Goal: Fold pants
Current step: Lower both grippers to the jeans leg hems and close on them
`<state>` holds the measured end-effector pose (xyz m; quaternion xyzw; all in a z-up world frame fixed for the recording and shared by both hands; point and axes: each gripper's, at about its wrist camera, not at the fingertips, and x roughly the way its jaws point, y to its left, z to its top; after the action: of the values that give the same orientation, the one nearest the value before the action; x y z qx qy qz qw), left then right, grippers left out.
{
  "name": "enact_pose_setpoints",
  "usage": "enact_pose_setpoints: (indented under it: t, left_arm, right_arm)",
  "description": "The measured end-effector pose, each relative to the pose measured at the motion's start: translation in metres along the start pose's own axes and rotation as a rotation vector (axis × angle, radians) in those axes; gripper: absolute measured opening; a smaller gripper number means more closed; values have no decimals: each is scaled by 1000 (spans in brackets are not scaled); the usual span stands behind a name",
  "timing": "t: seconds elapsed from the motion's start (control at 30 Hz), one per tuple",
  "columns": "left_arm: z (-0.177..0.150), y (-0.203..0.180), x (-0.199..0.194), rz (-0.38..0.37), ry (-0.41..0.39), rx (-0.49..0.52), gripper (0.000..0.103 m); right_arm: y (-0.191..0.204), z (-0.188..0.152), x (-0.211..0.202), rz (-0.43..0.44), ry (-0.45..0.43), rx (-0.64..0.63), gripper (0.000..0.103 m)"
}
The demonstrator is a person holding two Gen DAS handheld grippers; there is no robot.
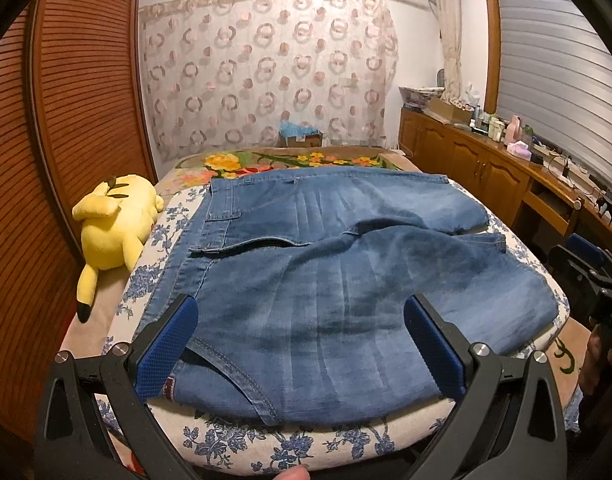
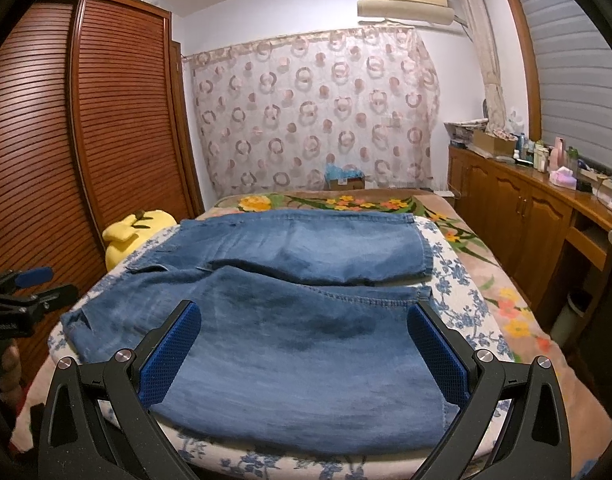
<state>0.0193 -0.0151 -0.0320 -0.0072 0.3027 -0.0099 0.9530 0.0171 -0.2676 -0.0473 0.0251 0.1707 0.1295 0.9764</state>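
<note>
The jeans [image 1: 329, 264] lay spread flat on a cushion [image 1: 290, 444] with a blue floral print, the waist end ahead of the left claw [image 1: 302, 344] and the leg hems ahead of the right claw [image 2: 306, 352]. Both claws hovered over the near edge of the denim with their blue, dimpled pads [image 1: 166, 348] wide apart, holding nothing.

Judging by the lie of the cloth, the fold had not begun: the two legs lay side by side, the far one beyond each claw, the near one directly under it. The next move would likely call for each claw to drop, pinch the near edge at waist and hem, and carry it over onto the far leg, keeping both ends level so the seam lines meet.

The denim looked mid-weight, faded in pale streaks, with stitched seams and a pocket flap [image 1: 214, 246] ahead and left of the left claw. It should hold a crease but drag on the cushion. A soft yellow plush [image 1: 114, 224] lay far to the left.
</note>
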Motion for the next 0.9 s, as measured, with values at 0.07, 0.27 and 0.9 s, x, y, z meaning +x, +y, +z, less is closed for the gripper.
enact_pose_setpoints:
  t: [0.07, 0.27, 0.9]
  left_arm:
    - [-2, 8, 2, -3, 8, -3, 103]
    - [-11, 22, 16, -3, 51, -3, 103]
    - [-27, 118, 29, 100, 84, -118, 83]
  right_arm:
    - [0, 0, 3, -4, 14, 0, 103]
    - [-5, -1, 10, -22, 66, 0, 103]
    - [-6, 10, 8, -80, 191, 6, 103]
